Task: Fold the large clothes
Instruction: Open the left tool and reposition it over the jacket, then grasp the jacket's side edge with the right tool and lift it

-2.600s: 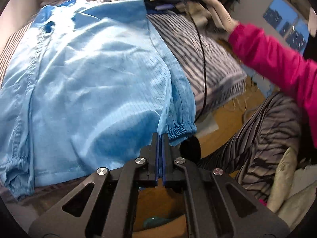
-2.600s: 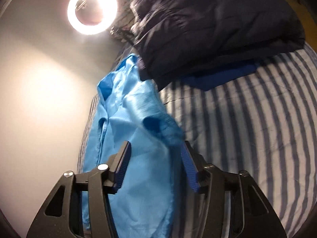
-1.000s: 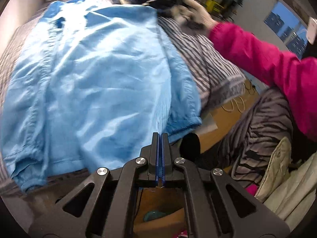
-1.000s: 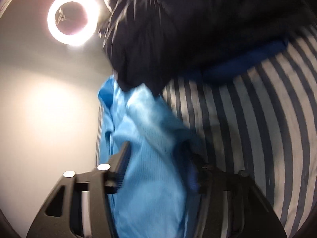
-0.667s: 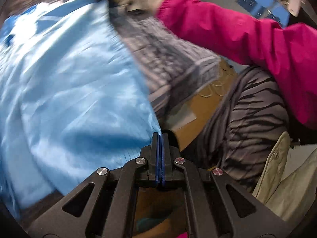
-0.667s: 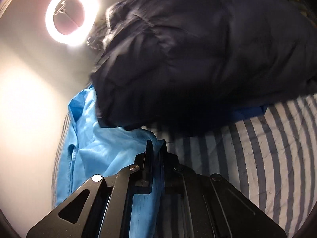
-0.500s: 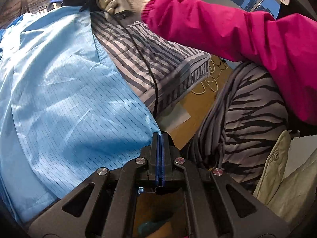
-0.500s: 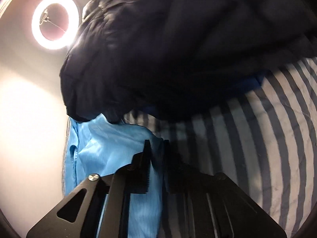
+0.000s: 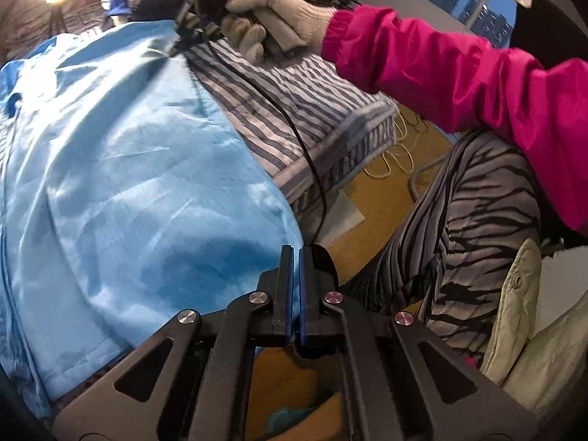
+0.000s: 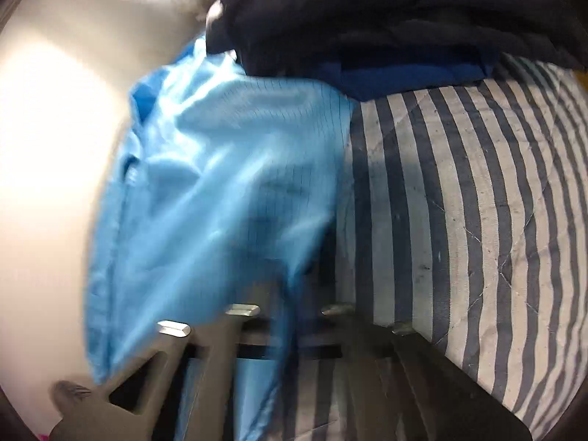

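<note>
A large light-blue garment [image 9: 128, 169] lies spread over the striped bed cover [image 9: 294, 110]. My left gripper [image 9: 296, 253] is shut on its near hem corner at the bed's edge. At the far end a gloved hand [image 9: 272, 14] holds my right gripper [image 9: 180, 46] at the garment's top corner. In the blurred right wrist view the blue garment [image 10: 220, 183] runs down between the fingers of the right gripper [image 10: 294, 294], whose jaws are closing tight on the fabric. The garment's right edge runs in a straight line between the two grippers.
A dark padded jacket [image 10: 367, 11] on a blue cloth lies heaped just beyond the garment's top. A black cable [image 9: 294, 128] trails across the bed. A pink sleeve [image 9: 459, 73] and striped trousers [image 9: 470, 228] fill the right. Wooden floor [image 9: 378, 198] lies below the bed edge; a pale wall [image 10: 44, 147] borders the left.
The right gripper shut on the garment's top corner and drew back from the dark jacket. The left gripper swung along the bed edge, and the garment's right edge pulled straight.
</note>
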Tool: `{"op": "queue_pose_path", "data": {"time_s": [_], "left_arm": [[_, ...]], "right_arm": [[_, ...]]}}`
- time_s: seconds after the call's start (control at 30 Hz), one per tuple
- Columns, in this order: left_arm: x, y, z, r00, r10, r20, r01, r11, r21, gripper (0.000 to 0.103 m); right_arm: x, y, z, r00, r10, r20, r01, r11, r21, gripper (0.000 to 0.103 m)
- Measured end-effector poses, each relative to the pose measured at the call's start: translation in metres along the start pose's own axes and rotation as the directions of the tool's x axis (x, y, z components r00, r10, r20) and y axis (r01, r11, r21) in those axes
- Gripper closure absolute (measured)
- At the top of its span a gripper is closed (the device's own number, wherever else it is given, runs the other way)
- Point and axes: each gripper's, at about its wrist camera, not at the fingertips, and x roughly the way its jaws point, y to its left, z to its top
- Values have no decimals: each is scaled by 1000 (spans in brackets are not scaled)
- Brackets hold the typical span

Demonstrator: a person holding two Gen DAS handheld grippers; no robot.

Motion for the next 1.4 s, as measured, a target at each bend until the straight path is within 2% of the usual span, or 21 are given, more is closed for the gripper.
{"op": "queue_pose_path", "data": {"time_s": [0.1, 0.17, 0.3, 0.33, 0.37, 0.4, 0.43, 0.47, 0.5, 0.53, 0.67, 0.73, 0.83, 0.93, 0.97, 1.0, 1.03, 1.07, 1.17, 1.23, 1.4], "left_arm": [[-5, 3, -1, 1000, 0, 17, 1, 999, -35, 103], [-6, 4, -3, 1000, -6, 9, 7, 999, -43, 103], [-18, 17, 2, 1000, 19, 10, -18, 996, -93, 102], [-24, 26, 4, 999, 36, 19, -34, 993, -113, 98], [-28, 34, 6, 998, 51, 25, -48, 991, -127, 89], [-36, 51, 11, 996, 81, 36, -74, 985, -158, 83], [-42, 65, 17, 994, 95, 47, -84, 978, -189, 70], [-48, 80, 22, 994, 92, 57, -78, 973, -215, 59], [-54, 96, 29, 993, 96, 65, -77, 967, -241, 57], [-58, 111, 35, 990, 118, 76, -93, 958, -269, 56], [-52, 161, 46, 979, 195, 57, -163, 923, -349, 56], [-38, 187, 46, 982, 189, 22, -163, 895, -415, 56], [-25, 211, 39, 988, 156, 14, -128, 856, -502, 56], [-11, 222, 31, 993, 115, 19, -86, 837, -540, 56], [-6, 222, 32, 995, 102, 18, -76, 835, -545, 68], [-1, 221, 32, 996, 89, 11, -69, 838, -542, 80], [4, 219, 33, 996, 90, -5, -79, 843, -532, 100], [6, 216, 35, 994, 109, -9, -98, 848, -521, 100], [7, 209, 39, 983, 183, -19, -169, 861, -479, 100], [10, 204, 41, 968, 249, -35, -240, 870, -430, 100], [-1, 192, 37, 944, 328, -31, -315, 869, -381, 100]], "right_arm": [[-7, 10, 6, 992, -92, 82, 94, 995, -24, 102], [-20, 1, 9, 982, -143, 123, 148, 989, -29, 102], [-30, -21, 15, 988, -99, 121, 96, 995, 31, 101], [-35, -27, 9, 990, -82, 115, 78, 996, 40, 101], [-43, -33, 5, 992, -60, 110, 55, 998, 44, 98], [-48, -34, -2, 994, -40, 103, 35, 999, 41, 90], [-53, -32, -7, 995, -18, 102, 14, 999, 36, 84], [-61, -35, -12, 995, -5, 103, 2, 1000, 28, 70], [-69, -38, -20, 995, 0, 102, -2, 1000, 17, 61], [-71, -36, -27, 995, 0, 97, 0, 1000, 2, 60], [-66, -22, -47, 999, 21, 32, -20, 1000, -9, 60], [-62, -23, -57, 999, 45, -4, -45, 999, 1, 60], [-60, -24, -72, 997, 62, -39, -61, 998, 7, 61], [-54, -21, -82, 994, 77, -73, -77, 997, -1, 72], [-49, -17, -83, 993, 90, -82, -90, 996, 0, 80], [-46, -14, -85, 990, 103, -93, -103, 995, -2, 94], [-43, -8, -88, 990, 91, -107, -94, 995, -21, 98], [-42, -3, -88, 992, 68, -107, -73, 996, -44, 99], [-54, 15, -95, 992, -113, -54, 100, 974, -202, 101], [-58, 9, -94, 986, -166, -24, 159, 970, -185, 101], [-76, -2, -97, 998, -56, -21, 52, 990, -132, 100]]}}
